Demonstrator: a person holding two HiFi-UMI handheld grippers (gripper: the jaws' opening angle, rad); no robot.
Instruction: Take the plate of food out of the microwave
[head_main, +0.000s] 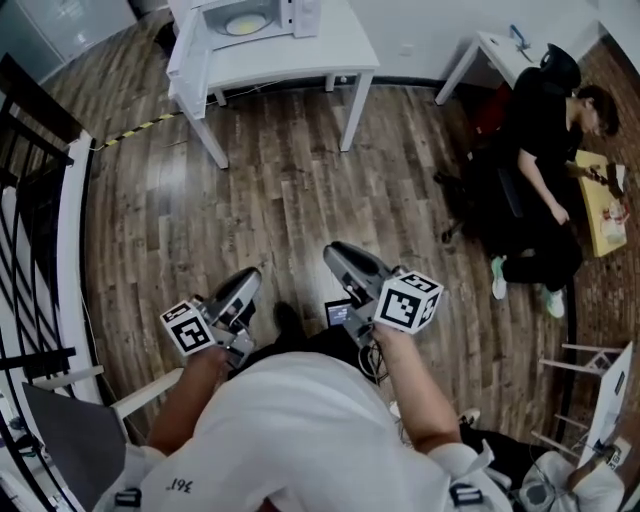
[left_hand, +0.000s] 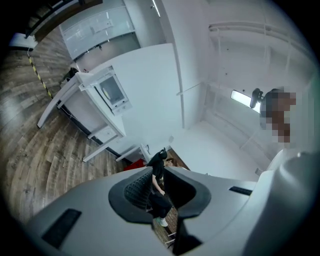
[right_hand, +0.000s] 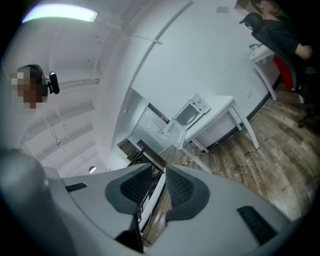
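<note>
The white microwave (head_main: 262, 17) stands on a white table (head_main: 300, 62) at the far end of the room, its door (head_main: 188, 48) swung open to the left. Inside it lies a plate of yellow food (head_main: 245, 24). Both grippers are held close to the person's body, far from the table. The left gripper (head_main: 245, 286) and the right gripper (head_main: 341, 259) point towards the table. Each has a gap between its pads with nothing in it. The left gripper view shows its gripper (left_hand: 157, 186) and the microwave (left_hand: 111, 90); the right gripper view shows its gripper (right_hand: 159, 188) and the microwave (right_hand: 188, 114).
Wooden floor stretches between me and the table. A black railing (head_main: 30, 200) runs along the left. A person (head_main: 545, 150) sits at the right beside a white desk (head_main: 490, 48). Yellow-black tape (head_main: 140, 128) lies on the floor near the table's left leg.
</note>
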